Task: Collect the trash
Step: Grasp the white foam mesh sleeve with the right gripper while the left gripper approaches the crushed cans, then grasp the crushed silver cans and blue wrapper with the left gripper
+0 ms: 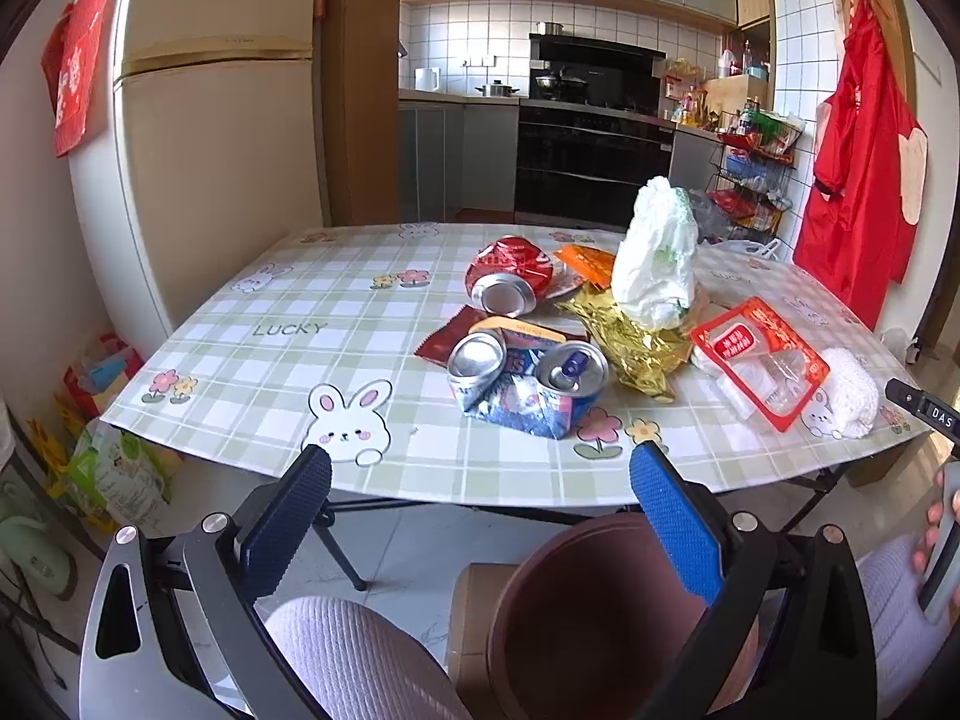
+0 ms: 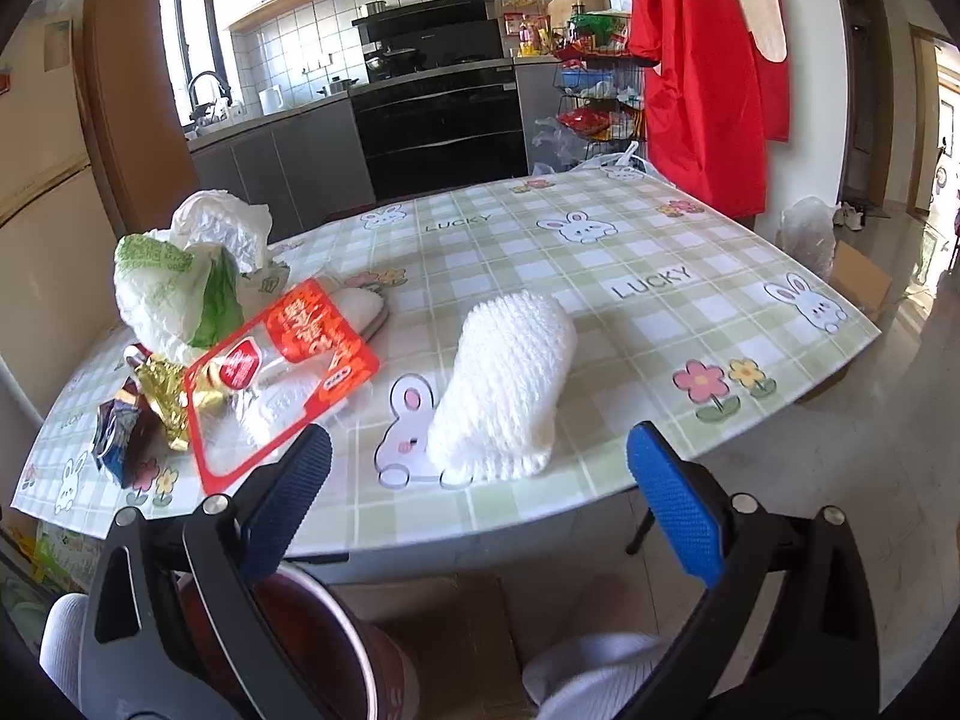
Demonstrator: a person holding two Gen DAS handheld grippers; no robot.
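Both my tongs hang short of the near edge of the desk [image 1: 252,324], spread wide and empty: the left tongs [image 1: 480,468] over my lap, the right tongs [image 2: 480,462] likewise. One brown bin [image 1: 588,612] stands on the floor just below me, between my knees.

All the trash is on the desk, bunched ahead of my left tongs. Nearest is a crushed blue can [image 1: 528,384]; I count two can ends on that heap, and cannot tell if it is one folded can or two. To its right lies one red-edged plastic pack [image 1: 759,360], and beside that one white knitted cloth [image 2: 504,384], which may not be trash at all. Behind come one gold foil wrapper [image 1: 630,342], one dark red sachet [image 1: 444,336], one white bag [image 1: 657,252] standing up, one orange sachet [image 1: 585,261] and one crushed red can [image 1: 510,276].

The pieces touch and overlap, so I judge a pinch on one could drag another off the edge. The dented cans could slip from the pads, and the tall bag could topple.
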